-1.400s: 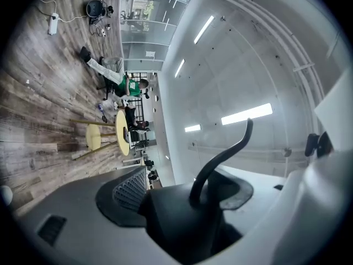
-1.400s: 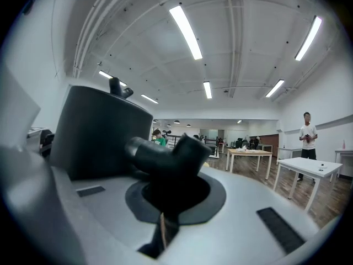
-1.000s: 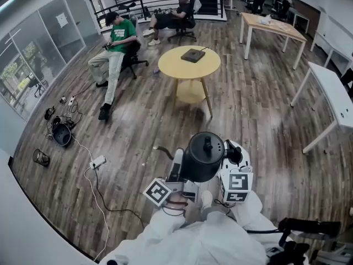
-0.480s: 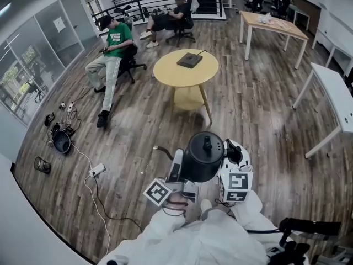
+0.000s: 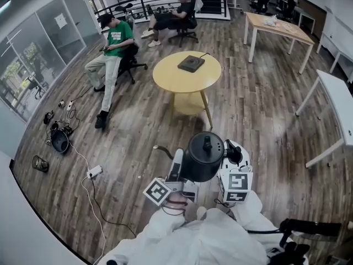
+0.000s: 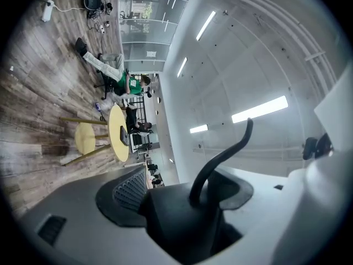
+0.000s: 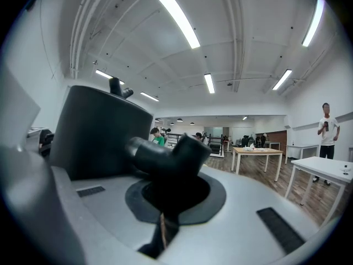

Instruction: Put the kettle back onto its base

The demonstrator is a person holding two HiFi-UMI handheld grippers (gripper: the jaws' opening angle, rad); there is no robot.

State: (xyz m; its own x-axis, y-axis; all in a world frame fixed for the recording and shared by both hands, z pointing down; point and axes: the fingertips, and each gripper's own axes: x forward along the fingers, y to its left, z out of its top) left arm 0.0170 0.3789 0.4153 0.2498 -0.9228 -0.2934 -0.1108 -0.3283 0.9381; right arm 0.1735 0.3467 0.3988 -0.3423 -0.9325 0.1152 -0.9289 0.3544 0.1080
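A black gooseneck kettle (image 5: 203, 158) hangs in front of my body, carried between both grippers above the wooden floor. My left gripper (image 5: 177, 165) is shut on the kettle's spout side; in the left gripper view the thin curved spout (image 6: 222, 158) rises out of the jaws. My right gripper (image 5: 232, 154) is shut on the kettle's handle (image 7: 165, 156), with the dark kettle body (image 7: 94, 128) just left of it. The kettle's flat dark base (image 5: 191, 63) lies on a round yellow table (image 5: 168, 79) some way ahead, its cord trailing off the back.
Two people sit on office chairs (image 5: 128, 57) beyond the table at the back left. Cables and a power strip (image 5: 95, 171) lie on the floor at left. A wooden desk (image 5: 276, 27) and a white table (image 5: 337, 101) stand at right. Another person (image 7: 325, 120) stands far right.
The round table and the rest of the room have slid slightly nearer in the head view. Both grippers and the kettle keep the same place and grip.
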